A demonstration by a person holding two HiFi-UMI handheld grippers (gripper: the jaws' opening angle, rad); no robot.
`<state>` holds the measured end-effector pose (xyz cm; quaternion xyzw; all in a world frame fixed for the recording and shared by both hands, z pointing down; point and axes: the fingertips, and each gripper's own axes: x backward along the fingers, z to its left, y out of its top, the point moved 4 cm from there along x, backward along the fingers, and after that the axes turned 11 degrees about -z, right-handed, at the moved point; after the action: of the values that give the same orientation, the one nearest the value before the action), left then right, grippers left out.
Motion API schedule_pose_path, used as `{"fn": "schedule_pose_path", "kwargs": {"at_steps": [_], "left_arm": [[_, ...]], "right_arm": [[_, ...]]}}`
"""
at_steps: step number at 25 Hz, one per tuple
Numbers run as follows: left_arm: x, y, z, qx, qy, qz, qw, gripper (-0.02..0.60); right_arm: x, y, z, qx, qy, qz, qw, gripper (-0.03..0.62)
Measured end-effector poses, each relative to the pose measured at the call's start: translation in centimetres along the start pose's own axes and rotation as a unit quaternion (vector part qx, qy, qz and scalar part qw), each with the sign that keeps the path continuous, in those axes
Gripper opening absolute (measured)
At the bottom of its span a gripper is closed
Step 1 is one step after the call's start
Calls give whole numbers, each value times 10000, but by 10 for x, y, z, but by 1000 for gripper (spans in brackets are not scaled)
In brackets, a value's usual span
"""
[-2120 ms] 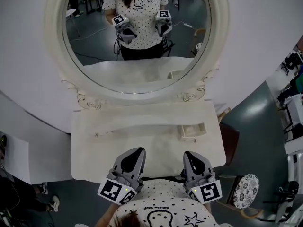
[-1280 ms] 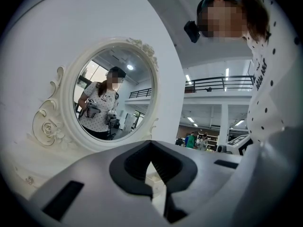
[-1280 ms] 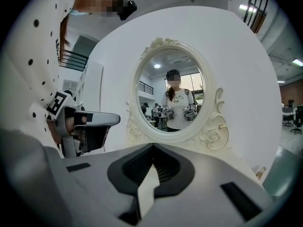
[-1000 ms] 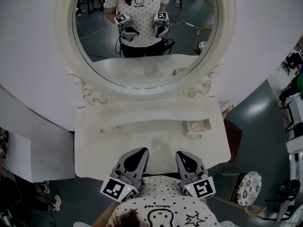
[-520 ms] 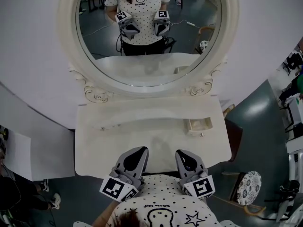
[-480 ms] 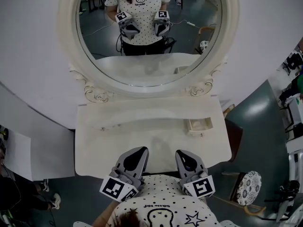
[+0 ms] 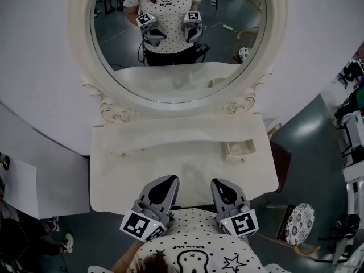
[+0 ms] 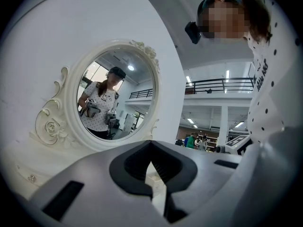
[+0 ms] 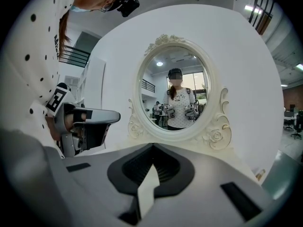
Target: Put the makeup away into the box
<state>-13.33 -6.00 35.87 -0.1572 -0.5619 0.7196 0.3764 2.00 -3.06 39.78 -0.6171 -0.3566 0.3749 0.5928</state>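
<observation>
- The makeup itself is not showing clearly. A tiny speck (image 7: 121, 153) is sitting on the left of the dressing table (image 7: 170, 166), but it is too small to name.
- The box (image 7: 238, 150), a small open tray, is lying on the right side of the tabletop, near the mirror's right foot. It is looking empty as far as the head view tells.
- Nothing on the tabletop is changing: the speck and the box are lying as they did two seconds ago. They are only sitting a little differently in the picture, because the head camera has tipped slightly.
- The left gripper (image 7: 164, 182) is hanging over the table's near edge, close to the person's body. Its jaws are pressing together with nothing between them.
- The right gripper (image 7: 220, 185) is doing the same beside it, its jaws also closed on nothing. Over the last two seconds it has drawn in a little toward the left one, and for the last second both are staying put.
- The mirror (image 7: 176, 67) is showing the person (image 7: 165, 4) holding both grippers at chest height, well apart from the box.
- In my judgement the task is not yet getting under way. Nothing is being gripped or reached for, so a makeup item has to be located and a claw opened first.
</observation>
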Motion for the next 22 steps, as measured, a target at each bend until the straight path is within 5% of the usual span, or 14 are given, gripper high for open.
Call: {"fn": "schedule_pose_path", "kwargs": {"at_steps": [22], "left_arm": [[-2,-2,2,-8,15,7,10000,-5]], "right_arm": [[-3,-3,-3,29,-3,0,10000,6]]}}
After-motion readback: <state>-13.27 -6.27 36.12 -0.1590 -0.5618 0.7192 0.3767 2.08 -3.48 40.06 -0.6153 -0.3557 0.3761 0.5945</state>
